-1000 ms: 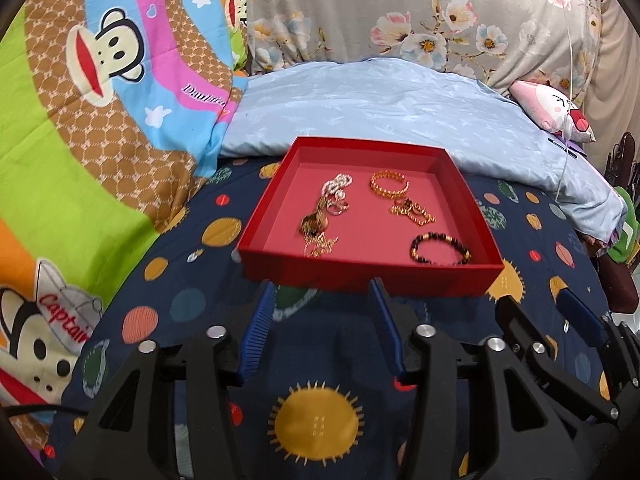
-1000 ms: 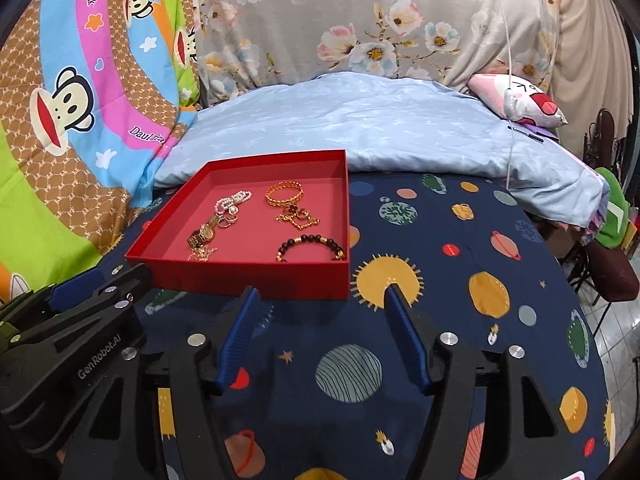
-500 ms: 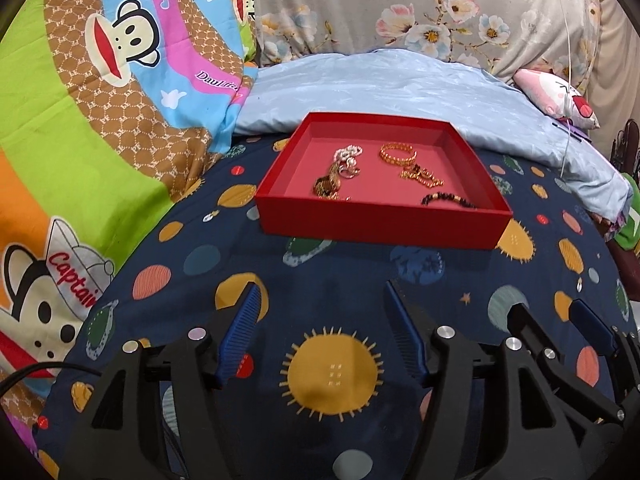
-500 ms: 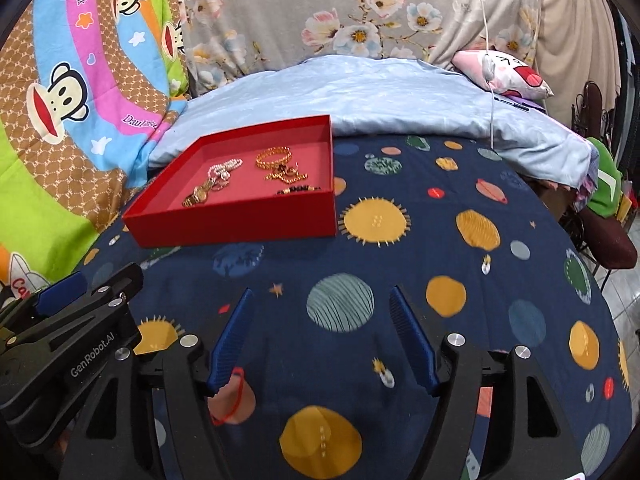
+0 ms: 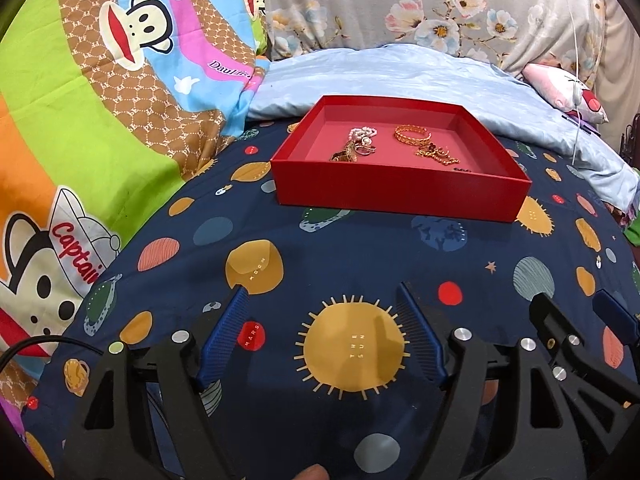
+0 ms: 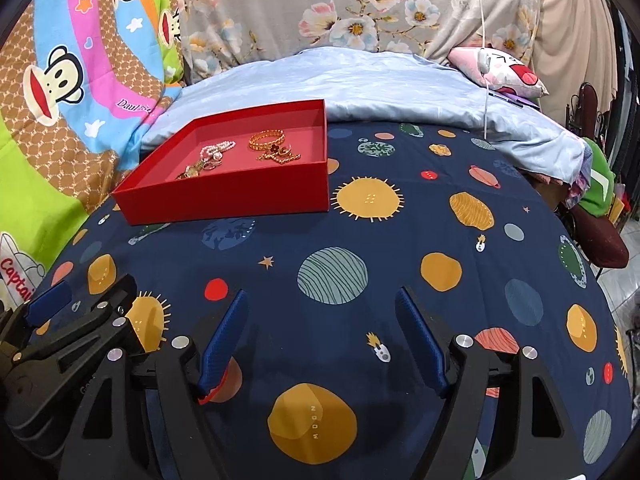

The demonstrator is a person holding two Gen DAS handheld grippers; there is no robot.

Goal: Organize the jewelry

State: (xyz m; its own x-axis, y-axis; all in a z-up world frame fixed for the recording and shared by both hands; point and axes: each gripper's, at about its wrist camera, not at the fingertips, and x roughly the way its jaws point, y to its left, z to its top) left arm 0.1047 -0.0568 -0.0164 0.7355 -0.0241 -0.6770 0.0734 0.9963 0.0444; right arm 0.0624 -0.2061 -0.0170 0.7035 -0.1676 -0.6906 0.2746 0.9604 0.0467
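A shallow red tray [image 5: 400, 190] [image 6: 224, 200] sits on the dark blue planet-print bedsheet. Inside lie a gold bangle [image 5: 410, 134] [image 6: 266, 138], a gold chain [image 5: 436, 156] [image 6: 280, 156], a pink bead bracelet [image 5: 362, 134] [image 6: 218, 148] and a tangle of gold pieces [image 5: 346, 156] [image 6: 194, 170]; the front wall hides the tray's near floor. My left gripper [image 5: 322, 292] hovers over the sheet well short of the tray, jaws opening, nothing between them. My right gripper [image 6: 320, 296] is beside it, jaws also opening and empty. Each gripper shows at the edge of the other's view.
A light blue pillow [image 5: 380, 76] lies behind the tray, with a floral cushion [image 6: 360, 4] against the wall. A bright cartoon-monkey blanket [image 5: 80, 120] is heaped on the left. A pink plush [image 6: 504, 72] and a white cable [image 6: 484, 52] are at the right; the bed edge drops off there.
Both grippers have pulled back from the tray and sunk toward the sheet, so the tray looks farther off. Both pairs of jaws have spread wider.
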